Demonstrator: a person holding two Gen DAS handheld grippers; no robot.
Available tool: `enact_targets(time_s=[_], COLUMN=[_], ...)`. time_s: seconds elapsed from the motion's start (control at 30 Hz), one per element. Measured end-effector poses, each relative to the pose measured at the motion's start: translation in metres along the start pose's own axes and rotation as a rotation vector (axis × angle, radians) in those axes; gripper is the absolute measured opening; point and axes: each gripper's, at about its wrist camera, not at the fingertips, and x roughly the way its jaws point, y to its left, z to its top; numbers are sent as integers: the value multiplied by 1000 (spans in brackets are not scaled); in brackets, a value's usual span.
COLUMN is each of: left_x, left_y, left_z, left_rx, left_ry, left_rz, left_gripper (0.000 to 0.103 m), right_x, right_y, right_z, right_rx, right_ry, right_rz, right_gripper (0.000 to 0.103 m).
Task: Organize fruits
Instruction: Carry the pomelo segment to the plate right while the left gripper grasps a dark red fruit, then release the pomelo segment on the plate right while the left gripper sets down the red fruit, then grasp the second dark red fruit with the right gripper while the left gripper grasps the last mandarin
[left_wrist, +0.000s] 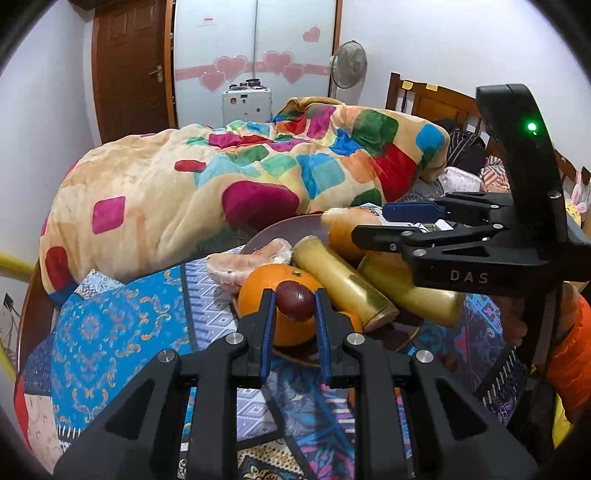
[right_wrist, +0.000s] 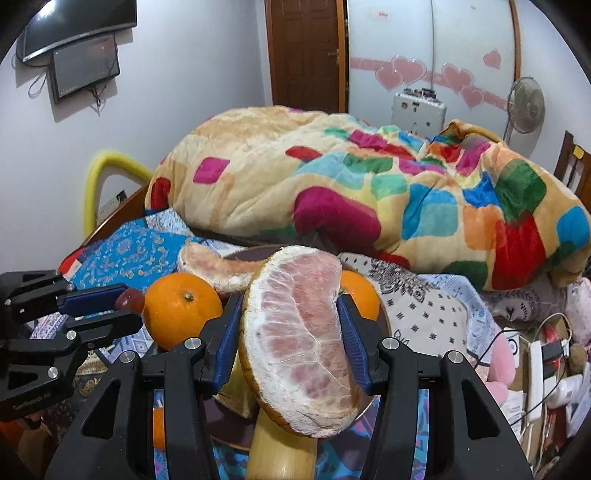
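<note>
A dark brown plate (left_wrist: 271, 230) on the patterned cloth holds an orange (left_wrist: 258, 286), a pomelo wedge (left_wrist: 245, 264) and yellow sugarcane pieces (left_wrist: 341, 282). My left gripper (left_wrist: 294, 301) is shut on a small dark red fruit (left_wrist: 295, 300) just above the orange. My right gripper (right_wrist: 290, 319) is shut on a large peeled pomelo wedge (right_wrist: 299, 332), held over the plate (right_wrist: 255, 253). In the right wrist view the left gripper (right_wrist: 122, 308) shows at the left with the red fruit (right_wrist: 129, 299), next to an orange (right_wrist: 181, 308). A second orange (right_wrist: 360, 293) sits behind the wedge.
A colourful patchwork blanket (left_wrist: 229, 177) is heaped behind the plate. The patterned blue cloth (left_wrist: 122, 325) covers the surface. Cables, a power strip and clutter (right_wrist: 535, 365) lie at the right. A fan (left_wrist: 349, 64) and a wooden headboard (left_wrist: 432, 98) stand behind.
</note>
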Motion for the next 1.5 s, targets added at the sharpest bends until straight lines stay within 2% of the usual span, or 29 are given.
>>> enact_targets(time_s=[0.13, 0.53, 0.57, 0.7, 0.87, 1.23, 1.5], left_x=[5, 21, 23, 18, 0, -39, -51], left_y=[-7, -28, -29, -29, -35, -46, -48], left_z=[2, 11, 11, 12, 10, -15, -47], left_rx=[9, 32, 28, 6, 19, 13, -9], left_ry=[9, 32, 40, 35, 12, 9, 43], left_rz=[-9, 2, 1, 8, 21, 15, 5], left_gripper=[20, 22, 23, 40, 40, 46, 49], right_x=[-8, -42, -44, -55, -69, -98, -95], right_y=[-7, -16, -16, -16, -15, -2, 7], right_z=[0, -17, -19, -27, -37, -65, -92], right_rx=[21, 25, 23, 27, 30, 32, 52], right_ry=[-13, -63, -64, -68, -81, -96, -66], right_rz=[10, -25, -26, -19, -19, -45, -51], right_gripper=[56, 56, 56, 56, 56, 56, 56])
